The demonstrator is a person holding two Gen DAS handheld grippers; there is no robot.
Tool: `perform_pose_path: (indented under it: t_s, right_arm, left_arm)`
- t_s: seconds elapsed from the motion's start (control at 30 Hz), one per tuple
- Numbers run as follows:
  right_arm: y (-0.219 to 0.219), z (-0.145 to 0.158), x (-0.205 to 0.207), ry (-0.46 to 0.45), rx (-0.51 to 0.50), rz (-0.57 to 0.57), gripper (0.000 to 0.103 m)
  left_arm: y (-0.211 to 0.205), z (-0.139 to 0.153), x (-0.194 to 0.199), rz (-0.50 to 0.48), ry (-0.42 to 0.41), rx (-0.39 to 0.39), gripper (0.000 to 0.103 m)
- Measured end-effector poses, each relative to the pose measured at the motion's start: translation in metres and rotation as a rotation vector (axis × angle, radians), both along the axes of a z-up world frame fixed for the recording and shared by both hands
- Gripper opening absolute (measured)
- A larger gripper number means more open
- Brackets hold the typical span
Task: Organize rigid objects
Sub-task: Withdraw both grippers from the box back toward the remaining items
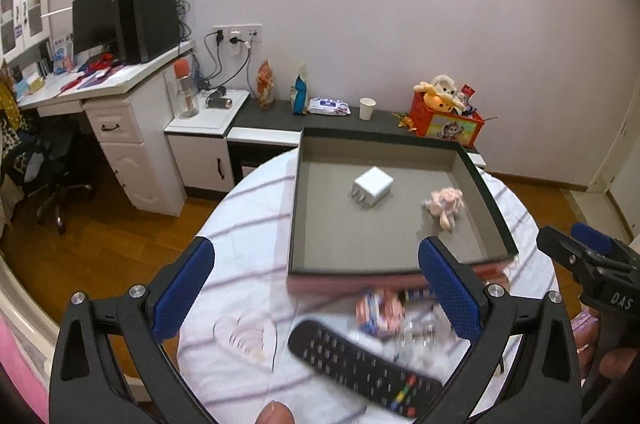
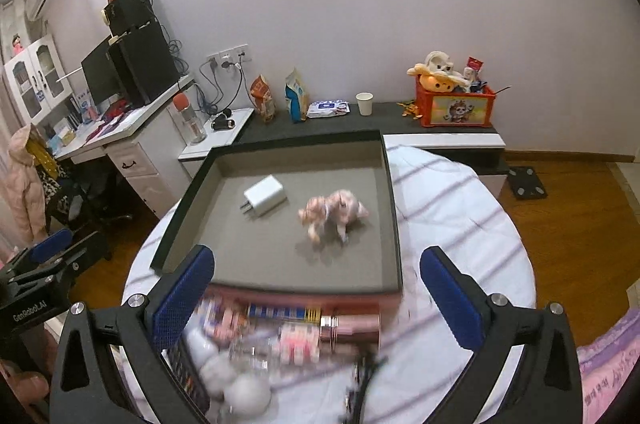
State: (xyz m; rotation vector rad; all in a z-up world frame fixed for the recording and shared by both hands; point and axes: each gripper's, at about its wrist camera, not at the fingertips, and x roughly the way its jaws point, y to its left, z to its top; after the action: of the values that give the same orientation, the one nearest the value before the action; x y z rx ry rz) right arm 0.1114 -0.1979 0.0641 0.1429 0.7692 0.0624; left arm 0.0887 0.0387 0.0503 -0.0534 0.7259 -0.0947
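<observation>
Both tools gape wide and hold nothing: our left tool (image 1: 316,288), our right tool (image 2: 316,294). On the surface (image 1: 248,208) the tray (image 2: 394,208) carries a charger (image 2: 265,200) and a soft toy (image 2: 334,210). We judge the remote (image 1: 360,368), in front of the tray, light, stiff and slippery; grip across its narrow middle. Only the right view shows the pink metal cylinder (image 2: 350,329).

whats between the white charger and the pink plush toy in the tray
Nothing: only bare grey tray floor separates the white charger from the pink plush toy. The right wrist view shows it best; the left wrist view agrees.
</observation>
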Motion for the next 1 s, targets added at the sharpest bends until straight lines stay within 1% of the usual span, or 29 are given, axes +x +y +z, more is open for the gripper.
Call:
perform_pose_path:
  t_s: [0.17, 0.4, 0.5, 0.7, 1.0]
  right_arm:
    - [0.005, -0.005, -0.035, -0.004, -0.04, -0.007, 0.103]
    - [0.001, -0.011, -0.082, -0.014, -0.04, -0.018, 0.103]
    - [0.0, -0.019, -0.095, 0.006, -0.031, -0.021, 0.103]
    - [-0.001, -0.032, -0.105, 0.038, -0.04, -0.02, 0.103]
    - [-0.005, -0.037, -0.103, 0.055, -0.037, -0.029, 0.103]
  left_arm:
    - [0.003, -0.012, -0.033, 0.017, 0.01, -0.001, 0.103]
    - [0.01, -0.031, -0.07, 0.033, 0.036, -0.038, 0.103]
    - [0.009, -0.039, -0.08, 0.038, 0.053, -0.051, 0.103]
    - [0.002, -0.054, -0.09, 0.028, 0.092, -0.051, 0.103]
    - [0.0, -0.059, -0.09, 0.026, 0.107, -0.045, 0.103]
